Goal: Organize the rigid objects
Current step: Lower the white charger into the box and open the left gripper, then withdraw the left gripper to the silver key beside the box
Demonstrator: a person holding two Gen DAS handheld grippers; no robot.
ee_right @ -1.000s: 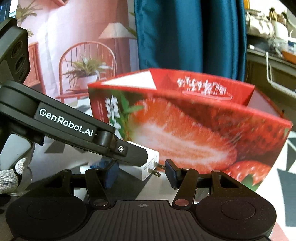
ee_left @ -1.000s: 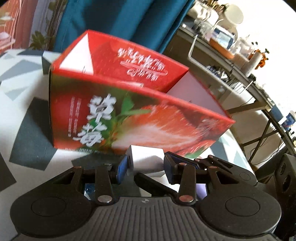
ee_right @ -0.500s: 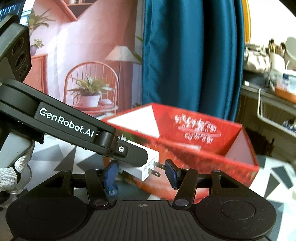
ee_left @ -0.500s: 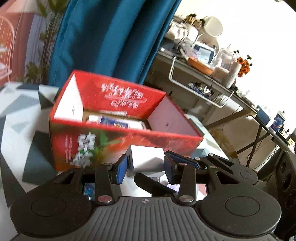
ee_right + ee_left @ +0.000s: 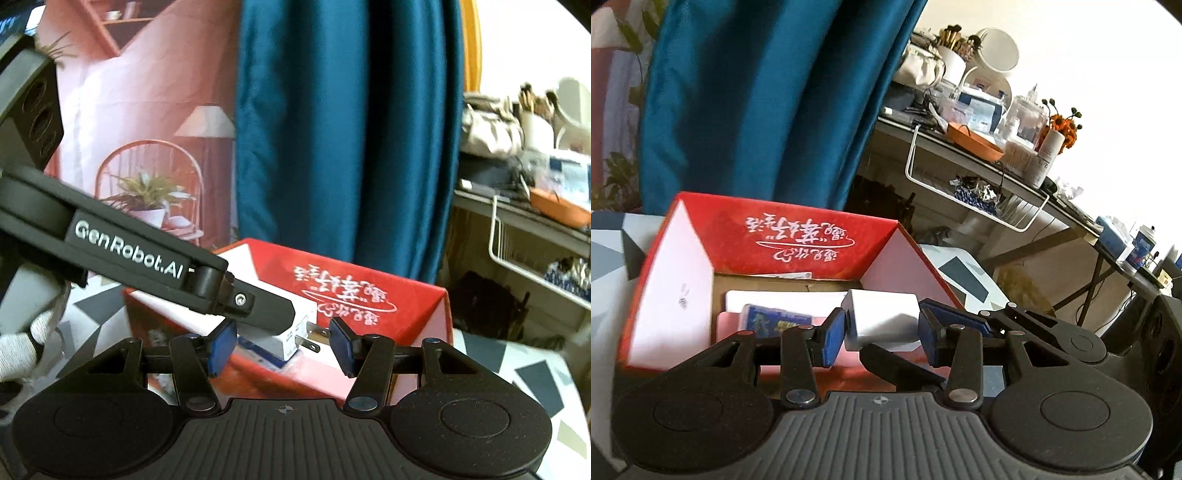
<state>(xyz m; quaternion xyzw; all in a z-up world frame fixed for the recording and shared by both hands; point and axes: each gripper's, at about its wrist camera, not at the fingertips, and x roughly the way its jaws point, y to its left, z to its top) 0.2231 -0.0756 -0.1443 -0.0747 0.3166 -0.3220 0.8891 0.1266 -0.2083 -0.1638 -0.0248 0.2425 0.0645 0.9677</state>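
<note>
The left gripper (image 5: 882, 332), clamped on the white charger (image 5: 881, 319), has risen from the red box's (image 5: 798, 240) front wall to above its opening. The right gripper (image 5: 282, 345) hangs open nearby. Releasing into that box looks next.

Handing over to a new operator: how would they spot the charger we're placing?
Find the red strawberry box before the blue curtain. Above its open top, the left tool grips a white plug-in charger. Unlike the flat packets inside the box, it's a plain cube with two metal prongs.
</note>
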